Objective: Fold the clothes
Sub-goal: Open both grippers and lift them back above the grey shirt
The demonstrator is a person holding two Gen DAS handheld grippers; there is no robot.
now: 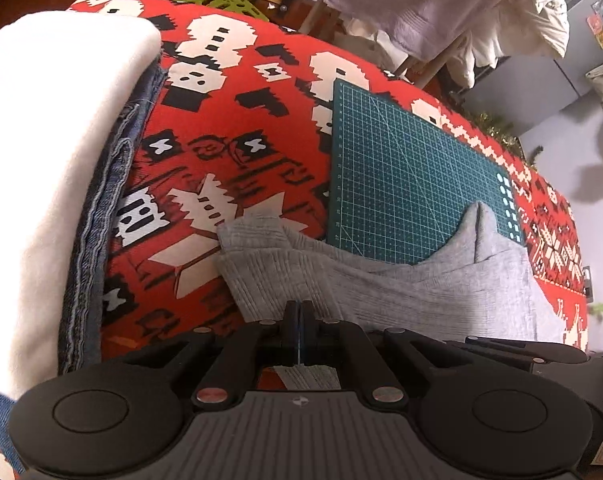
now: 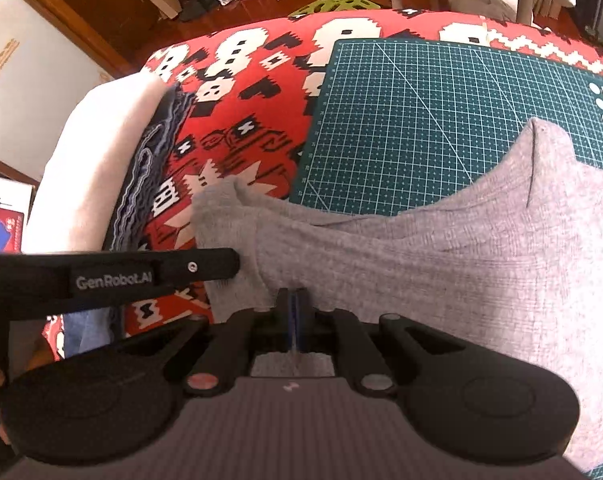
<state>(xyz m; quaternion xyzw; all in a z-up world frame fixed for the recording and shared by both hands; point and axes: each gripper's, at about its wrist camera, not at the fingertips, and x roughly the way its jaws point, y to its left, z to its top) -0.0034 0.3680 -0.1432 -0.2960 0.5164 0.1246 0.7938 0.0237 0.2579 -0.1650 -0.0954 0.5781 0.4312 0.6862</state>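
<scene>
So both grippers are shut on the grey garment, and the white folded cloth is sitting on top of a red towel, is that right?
Not quite. Both the left gripper and the right gripper are shut on the grey garment, but the white cloth sits on folded blue denim, not a red towel. The left wrist view shows the denim layers beneath it.

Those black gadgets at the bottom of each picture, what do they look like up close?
Each is matte black plastic. The left gripper and right gripper have two flat narrow jaws on hinged link arms with silver and reddish pivot pins, a round disc on each side and a ribbed grey panel behind. In the right view, the left one's side reads "GenRobot.AI" in white.
</scene>
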